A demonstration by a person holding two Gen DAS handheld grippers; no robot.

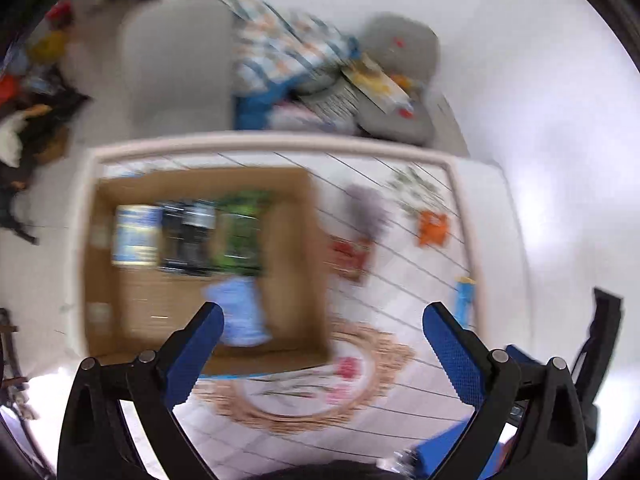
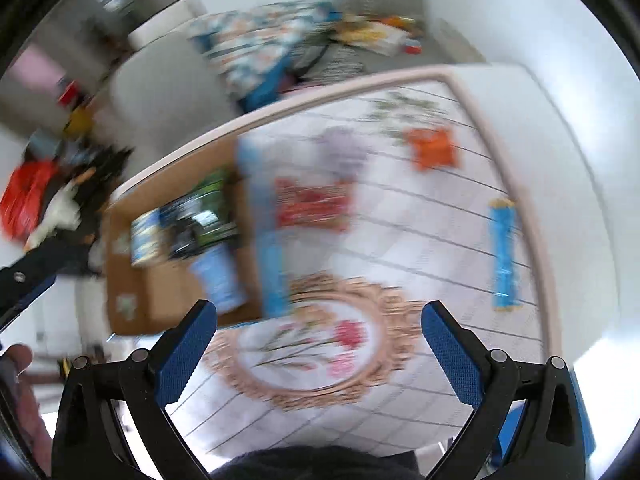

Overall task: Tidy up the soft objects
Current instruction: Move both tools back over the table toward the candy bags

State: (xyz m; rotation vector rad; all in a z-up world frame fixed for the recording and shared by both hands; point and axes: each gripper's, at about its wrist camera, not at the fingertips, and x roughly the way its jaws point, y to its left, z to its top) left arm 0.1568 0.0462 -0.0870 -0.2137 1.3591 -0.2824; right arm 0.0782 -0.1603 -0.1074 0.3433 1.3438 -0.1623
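Note:
Both views are motion-blurred. A cardboard box [image 1: 300, 264] [image 2: 128, 264] sits on the left of a tiled-pattern table and holds several packets, including a light blue one [image 1: 240, 312] [image 2: 218, 276]. On the table lie a red packet [image 1: 350, 256] [image 2: 312, 204], a purple-grey one [image 1: 366, 210] [image 2: 342, 148], an orange one [image 1: 432, 228] [image 2: 434, 148] and a long blue one [image 1: 464, 296] [image 2: 504, 256]. My left gripper [image 1: 324, 316] is open and empty above the box's near right corner. My right gripper [image 2: 320, 316] is open and empty above a round placemat [image 2: 320, 348].
The table [image 1: 256, 142] [image 2: 536, 208] has a raised pale rim. Behind it stand grey chairs [image 1: 176, 64] piled with a checked cloth [image 1: 280, 44] and papers. Clutter lies on the floor at far left [image 2: 36, 192]. The other gripper shows at the right edge of the left wrist view [image 1: 604, 340].

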